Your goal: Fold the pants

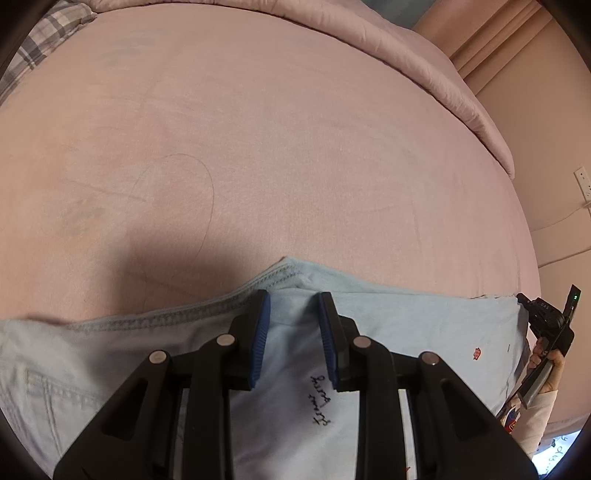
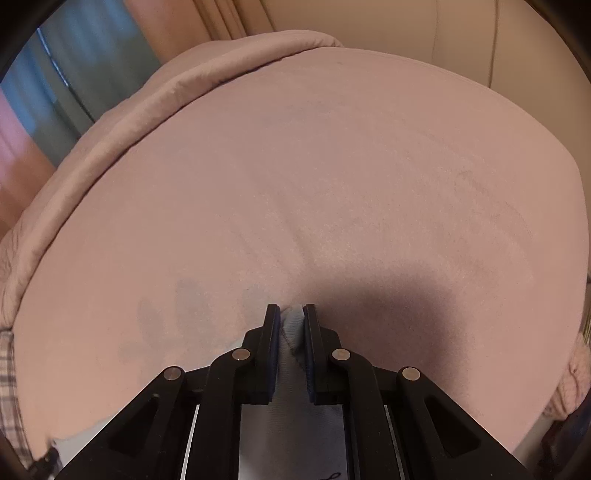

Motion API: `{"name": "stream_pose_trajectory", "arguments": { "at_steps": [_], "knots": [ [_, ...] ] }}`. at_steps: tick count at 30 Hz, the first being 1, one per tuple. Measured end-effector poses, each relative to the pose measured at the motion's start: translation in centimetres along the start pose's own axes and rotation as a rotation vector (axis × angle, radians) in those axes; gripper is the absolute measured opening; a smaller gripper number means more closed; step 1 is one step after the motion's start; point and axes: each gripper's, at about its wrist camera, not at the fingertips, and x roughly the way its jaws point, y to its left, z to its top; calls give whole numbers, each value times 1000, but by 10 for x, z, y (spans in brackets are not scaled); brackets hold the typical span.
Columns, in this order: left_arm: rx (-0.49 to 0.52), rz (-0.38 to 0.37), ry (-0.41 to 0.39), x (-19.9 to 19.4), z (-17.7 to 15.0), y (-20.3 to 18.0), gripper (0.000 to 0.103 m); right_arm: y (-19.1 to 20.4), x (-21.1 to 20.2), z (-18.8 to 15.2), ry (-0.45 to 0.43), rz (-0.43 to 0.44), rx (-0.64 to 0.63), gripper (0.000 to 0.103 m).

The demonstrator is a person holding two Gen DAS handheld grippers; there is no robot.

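Light blue denim pants (image 1: 406, 325) lie across the near part of a pink bed (image 1: 277, 147), with a stitched hem edge at the front and black embroidery on the fabric. My left gripper (image 1: 294, 301) is open, its blue-padded fingers (image 1: 260, 332) standing over the pants near the hem. My right gripper (image 2: 290, 314) is shut on a fold of the pants (image 2: 291, 328) and holds it over the bed sheet (image 2: 314, 184). The right gripper also shows at the far right of the left wrist view (image 1: 550, 321).
A rolled pink duvet (image 1: 424, 62) lies along the far edge of the bed; it also shows in the right wrist view (image 2: 147, 103). A plaid pillow (image 1: 48, 33) sits at the far left corner. A wall socket (image 1: 583, 181) is at the right.
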Motion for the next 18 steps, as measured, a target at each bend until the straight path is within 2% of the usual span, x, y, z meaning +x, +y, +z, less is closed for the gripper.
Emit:
{"name": "stream_pose_trajectory", "arguments": {
  "at_steps": [2,5,8,10,12,15,18],
  "knots": [
    [12,5,-13,-10,-5,-7,26,0,-1,0,-6,-4,-3,9],
    [33,-64,-14,-26,-20,-19,27,1,-1,-1,-16,-11,-24,11],
    [62,-111,7,-36,-40,-31,32,-3,-12,-5,-19,-31,-16,25],
    [76,-135,28,-39,-54,-37,32,-10,-29,-12,-46,-36,-10,38],
    [83,-159,64,-38,-69,-42,32,-18,-46,-21,-74,-28,-7,44],
    [98,-175,107,-35,-88,-46,32,-34,-62,-38,-66,-49,-3,46],
    [111,-153,128,-30,-102,-48,32,-52,-63,-54,-14,-69,9,46]
  ]
}}
